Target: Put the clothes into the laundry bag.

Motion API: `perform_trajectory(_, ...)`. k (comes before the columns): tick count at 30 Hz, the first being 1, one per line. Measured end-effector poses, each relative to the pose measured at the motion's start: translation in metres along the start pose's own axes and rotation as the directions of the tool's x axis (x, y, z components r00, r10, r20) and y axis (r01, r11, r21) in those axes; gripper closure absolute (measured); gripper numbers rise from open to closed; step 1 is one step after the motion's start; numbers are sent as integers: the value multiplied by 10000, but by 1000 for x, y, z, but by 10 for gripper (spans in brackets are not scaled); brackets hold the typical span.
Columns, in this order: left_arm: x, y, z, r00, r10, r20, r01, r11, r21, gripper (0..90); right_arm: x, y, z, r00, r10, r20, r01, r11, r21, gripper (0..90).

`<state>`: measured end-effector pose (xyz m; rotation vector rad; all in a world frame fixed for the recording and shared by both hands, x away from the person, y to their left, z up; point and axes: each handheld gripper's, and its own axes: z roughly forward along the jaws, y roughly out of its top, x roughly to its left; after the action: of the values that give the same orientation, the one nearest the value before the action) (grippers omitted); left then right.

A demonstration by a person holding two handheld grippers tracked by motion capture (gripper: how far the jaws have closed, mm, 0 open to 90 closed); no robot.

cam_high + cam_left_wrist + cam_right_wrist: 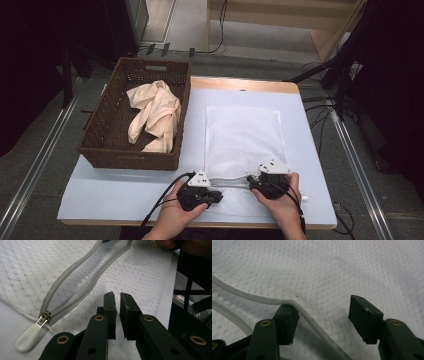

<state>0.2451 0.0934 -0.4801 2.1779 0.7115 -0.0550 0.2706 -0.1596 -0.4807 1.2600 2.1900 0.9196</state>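
Note:
A white mesh laundry bag [244, 135] lies flat on the table, its zipper [75, 280] open along the near end. The white zipper pull [30, 336] rests at the bag's left corner. My left gripper [216, 196] sits low over the mesh just below the zipper. Its jaws [117, 296] are shut to a thin slit, and I cannot tell whether mesh is pinched. My right gripper [254, 184] is open at the zipper's right part. In the right gripper view [323, 306], one jaw sits under the lifted zipper edge [262, 300] and the other stands apart over the mesh.
A brown wicker basket [100, 145] stands at the table's left and holds a crumpled cream cloth [155, 115]. The table's front edge [200, 222] runs just below both hands. Cables and dark stand legs [340, 75] lie on the floor to the right.

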Motion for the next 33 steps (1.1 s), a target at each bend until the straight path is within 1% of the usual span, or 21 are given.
perform_trajectory(2,0,0,0,10000,30,-16,-30,10000,11,835,2,6,2,9999,-129,-105,126,9994,-308,526)
perform_trajectory(3,0,0,0,10000,31,-11,-31,10000,-18,835,-2,14,-2,9983,257,-516,-298,9962,-816,597)
perform_trajectory(4,0,0,0,10000,31,-11,-31,10000,-18,834,-2,14,-2,9983,257,-516,-298,9962,-816,597)
perform_trajectory(5,-1,0,0,10000,32,-37,-32,10000,-9,834,-8,23,-11,9933,794,-846,-915,9843,-1511,654)
perform_trajectory(6,-1,0,0,10000,61,-69,-61,10000,-2,834,-11,26,-17,9904,980,-971,-1145,9766,-1822,685)
perform_trajectory(7,-1,0,0,9999,78,-84,-78,10000,1,834,-11,26,-17,9904,980,-971,-1145,9766,-1822,685)
perform_trajectory(9,-1,0,0,9999,84,-91,-84,10000,-6,833,-17,32,-30,9881,1029,-1144,-1276,9636,-2351,773)
perform_trajectory(12,-2,0,0,9999,117,-118,-117,9999,-43,830,-24,32,-35,9824,1265,-1378,-1572,9575,-2418,847)
perform_trajectory(17,-2,0,-1,10000,66,-39,-66,10000,-52,800,-23,31,-31,9816,1207,-1481,-1510,9650,-2142,892)
perform_trajectory(18,-1,-1,-1,10000,-14,42,15,9998,-190,705,-23,31,-30,9795,1212,-1609,-1539,9657,-2092,893)
perform_trajectory(19,-1,-1,-3,10000,-70,-39,69,9995,-319,705,-23,31,-30,9795,1212,-1609,-1539,9657,-2092,893)
perform_trajectory(20,-5,-3,-6,9991,259,-350,-285,9967,-761,615,-22,30,-29,9787,1207,-1662,-1542,9663,-2063,893)
perform_trajectory(21,-5,-3,-6,9991,259,-350,-285,9967,-761,563,-22,30,-29,9787,1207,-1662,-1542,9663,-2063,893)
perform_trajectory(22,-9,-3,-8,9973,676,-273,-702,9912,-1126,504,-21,28,-28,9791,1158,-1672,-1503,9659,-2110,893)
perform_trajectory(23,-9,-3,-8,9973,676,-273,-702,9912,-1126,442,-21,28,-28,9789,1161,-1679,-1504,9664,-2084,892)
perform_trajectory(24,-8,-2,-13,9985,525,-129,-538,9866,-1540,376,-21,27,-27,9781,1192,-1704,-1537,9664,-2063,893)
perform_trajectory(25,-8,-2,-13,9985,525,-129,-538,9866,-1540,309,-21,27,-27,9781,1192,-1704,-1537,9664,-2063,893)
perform_trajectory(26,-7,-1,-16,9993,382,-9,-378,9849,-1688,309,-21,26,-26,9788,1164,-1684,-1502,9673,-2045,893)
perform_trajectory(28,-4,1,-25,9987,447,265,-388,9806,-1921,143,-23,24,-26,9780,1219,-1693,-1557,9667,-2032,892)
perform_trajectory(30,-3,4,-37,9990,412,185,-360,9738,-2244,144,-24,23,-27,9771,1260,-1717,-1604,9657,-2040,892)
perform_trajectory(33,-1,12,-59,9990,224,-375,-317,9622,-2705,136,-26,22,-27,9771,1278,-1702,-1620,9652,-2051,892)
